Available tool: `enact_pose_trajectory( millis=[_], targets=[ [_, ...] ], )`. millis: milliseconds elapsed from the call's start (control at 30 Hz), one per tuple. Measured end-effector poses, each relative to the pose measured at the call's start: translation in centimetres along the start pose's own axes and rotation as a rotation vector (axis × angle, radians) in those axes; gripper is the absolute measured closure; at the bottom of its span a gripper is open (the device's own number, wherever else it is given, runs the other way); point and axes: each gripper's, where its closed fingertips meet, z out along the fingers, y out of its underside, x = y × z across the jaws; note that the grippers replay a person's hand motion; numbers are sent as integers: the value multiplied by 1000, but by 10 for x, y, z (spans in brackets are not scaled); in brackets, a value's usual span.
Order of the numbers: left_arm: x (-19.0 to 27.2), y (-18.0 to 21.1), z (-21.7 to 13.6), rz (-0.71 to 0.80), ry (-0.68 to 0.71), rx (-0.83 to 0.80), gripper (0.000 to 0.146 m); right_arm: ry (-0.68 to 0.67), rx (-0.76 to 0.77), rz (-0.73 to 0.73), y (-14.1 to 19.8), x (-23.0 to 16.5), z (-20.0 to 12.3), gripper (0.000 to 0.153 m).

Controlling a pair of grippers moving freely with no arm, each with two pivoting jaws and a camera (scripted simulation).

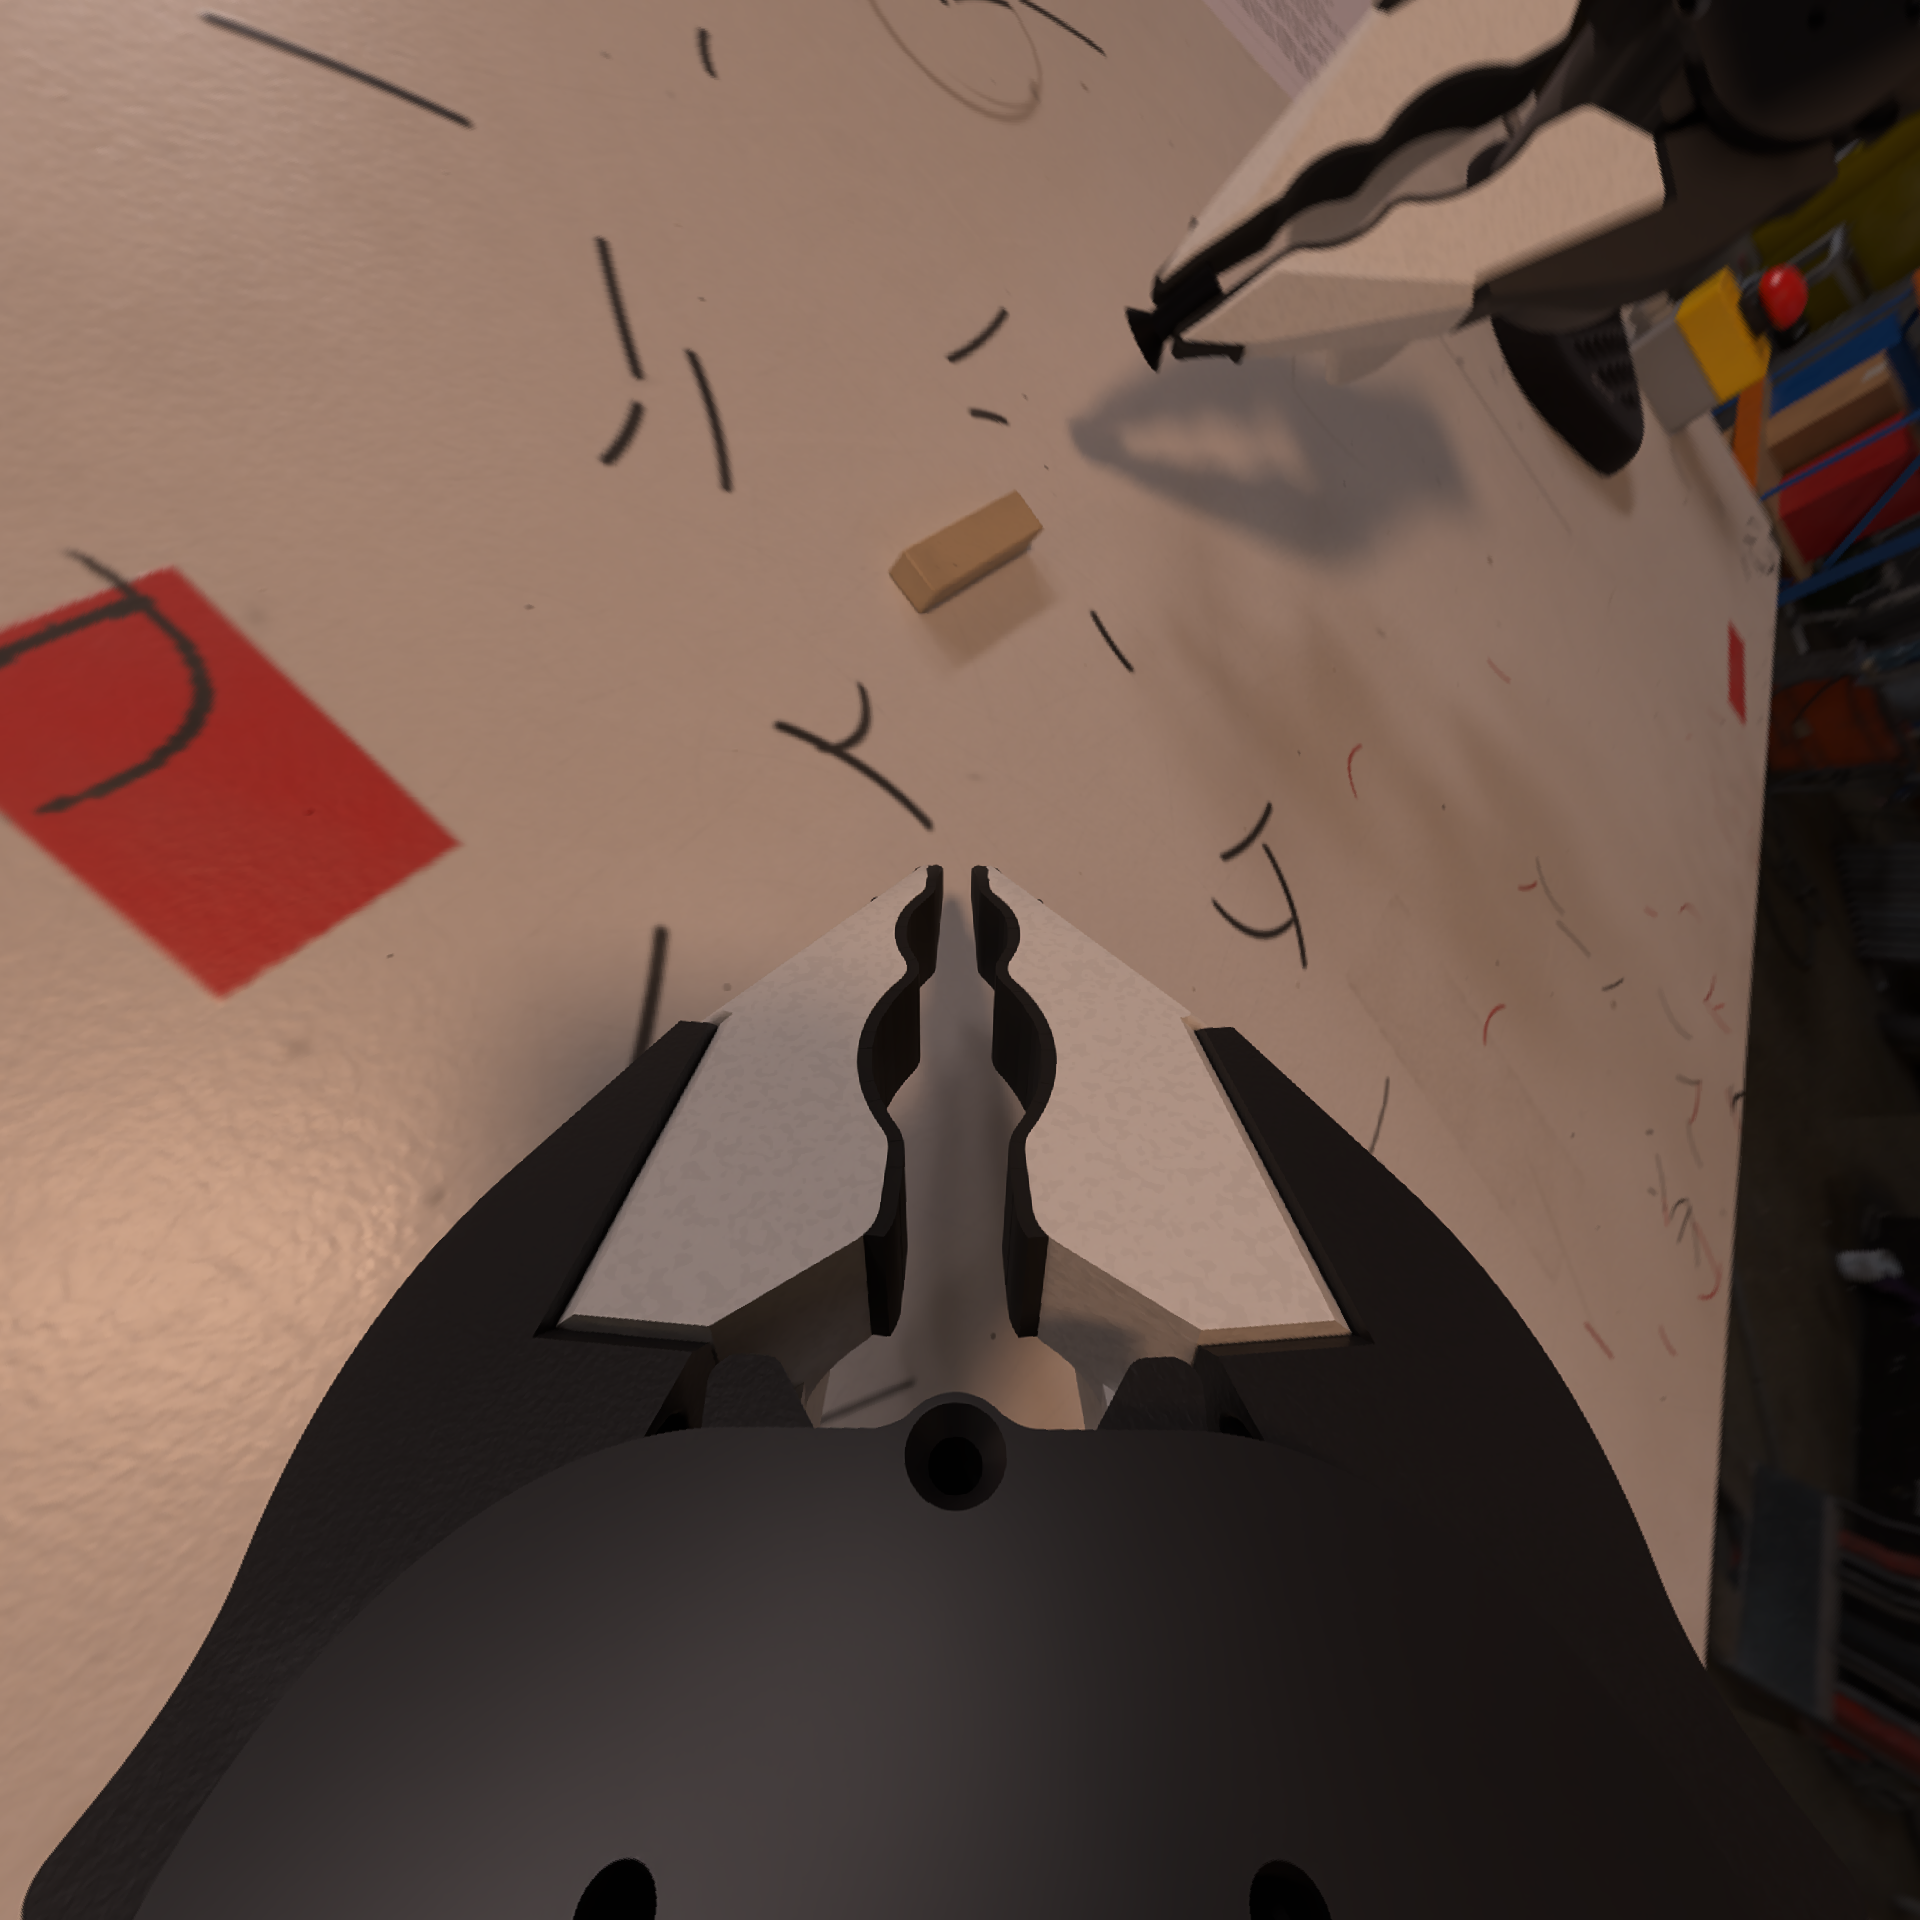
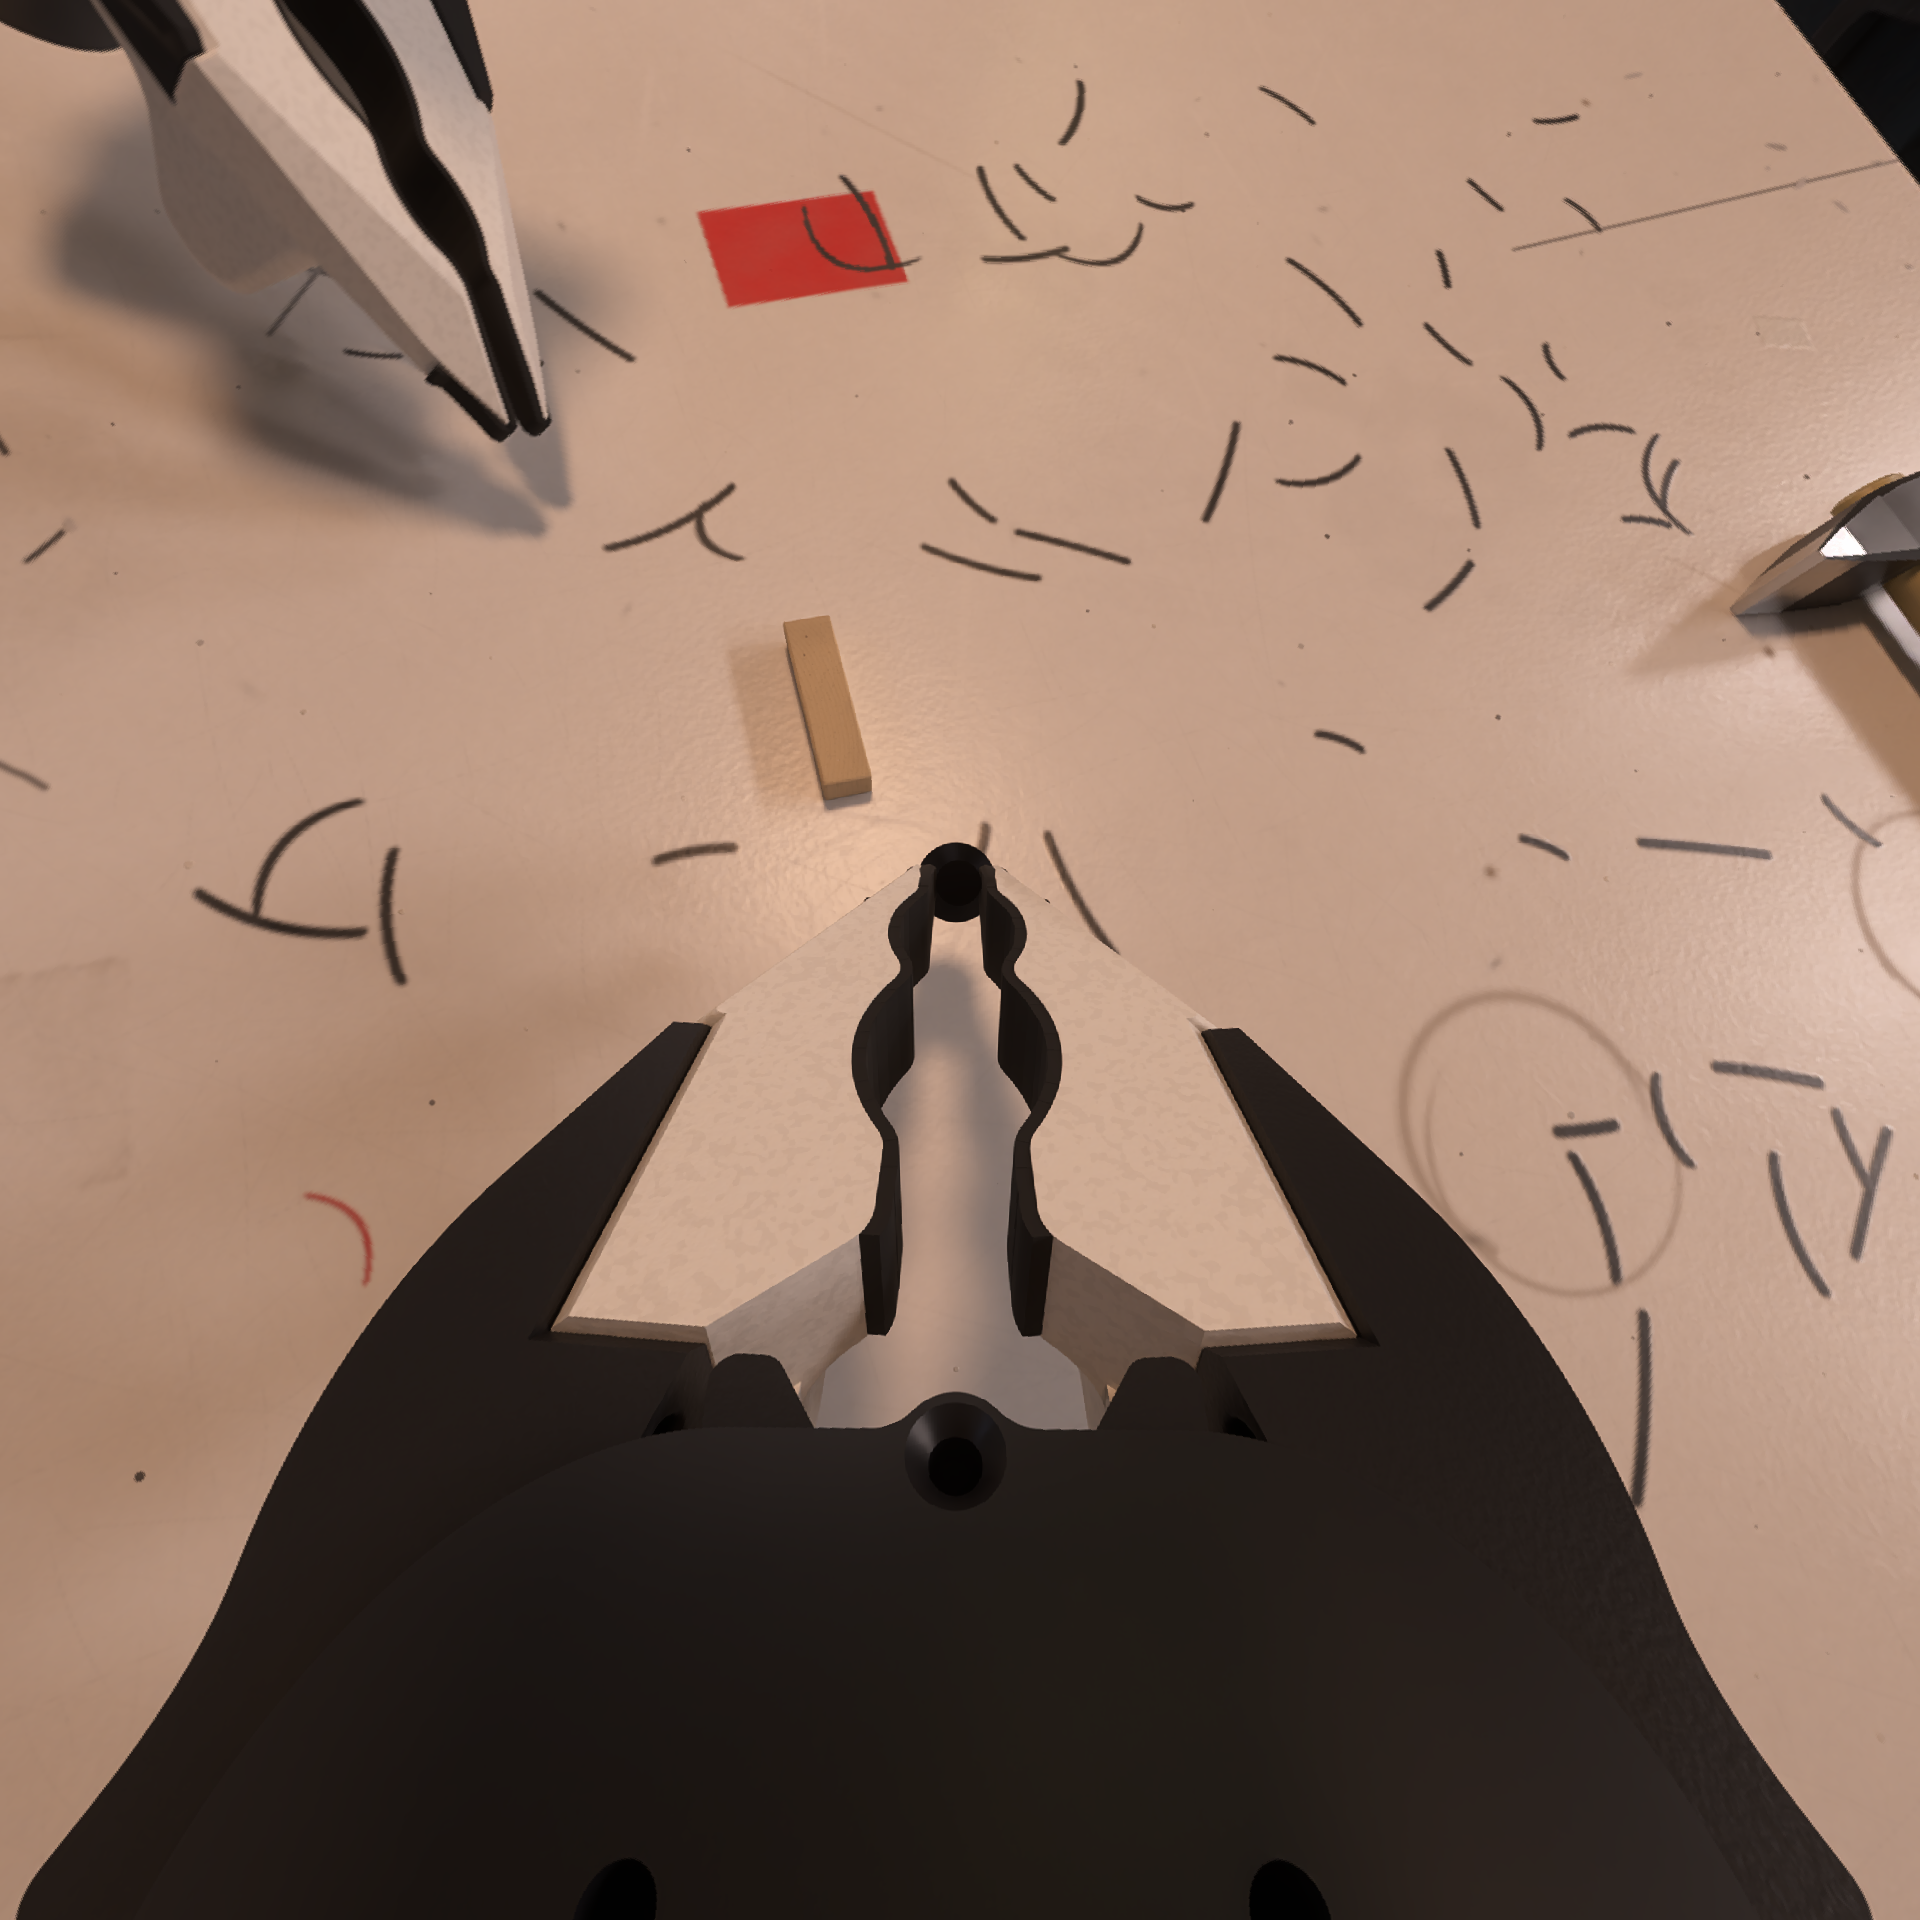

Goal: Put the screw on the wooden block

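Pinching black screw (image 2: 953, 883) in right tongs (image 2: 954, 891), near wooden block (image 2: 827, 708), left tongs (image 1: 954, 883) pressed together

Hammer (image 2: 1849, 566) cut by right edge; screw (image 2: 954, 883) shank hidden.

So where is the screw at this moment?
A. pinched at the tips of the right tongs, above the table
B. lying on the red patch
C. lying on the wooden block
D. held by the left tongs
A: the black screw sits clamped between the tips of the right tongs, clear of the table, while the wooden block lies bare.
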Motion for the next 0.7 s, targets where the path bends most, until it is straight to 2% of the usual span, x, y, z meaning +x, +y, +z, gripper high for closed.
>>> enact_pose_trajectory(
  millis=[367,600,700],
  targets=[
    [-23,2,-10,-147,-65,62,141,-9,-3,2,3,0,-1,145],
    [-25,2,-15,-233,-3,86,141,-5,4,-3,1,0,-3,145],
    [-17,-3,-15,-298,92,123,141,-1,18,-14,-3,-2,-4,145]
  ],
)
